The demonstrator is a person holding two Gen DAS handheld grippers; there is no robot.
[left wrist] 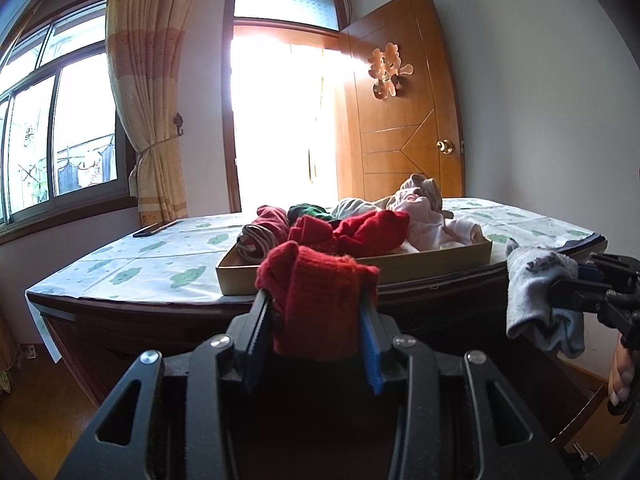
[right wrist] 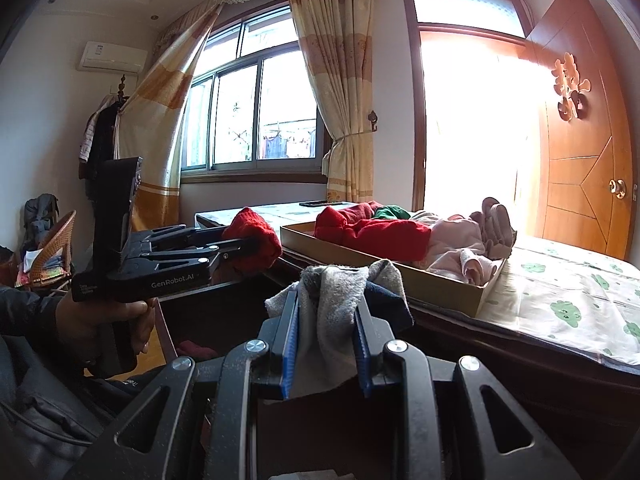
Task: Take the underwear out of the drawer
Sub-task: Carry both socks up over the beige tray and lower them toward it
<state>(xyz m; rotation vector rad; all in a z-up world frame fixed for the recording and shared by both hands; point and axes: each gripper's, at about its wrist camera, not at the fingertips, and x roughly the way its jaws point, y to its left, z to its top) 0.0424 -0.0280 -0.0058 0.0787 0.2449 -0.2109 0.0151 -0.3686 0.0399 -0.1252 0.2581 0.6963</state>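
The left gripper (right wrist: 256, 246) was black, with blue pads (left wrist: 370, 354), silver screws and white "GenRobot.AI" lettering; a dark sleeve (right wrist: 24, 312) showed.

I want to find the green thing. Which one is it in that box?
Start at the flat cardboard box on the cloud-print sheet. Its heap runs from red knits at one end to pale pink clothes at the other. The crumpled dark green cloth sits at the back, the heap's only green piece.

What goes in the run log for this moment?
left gripper: shut on red garment | right gripper: shut on grey garment | cardboard tray: holds clothes
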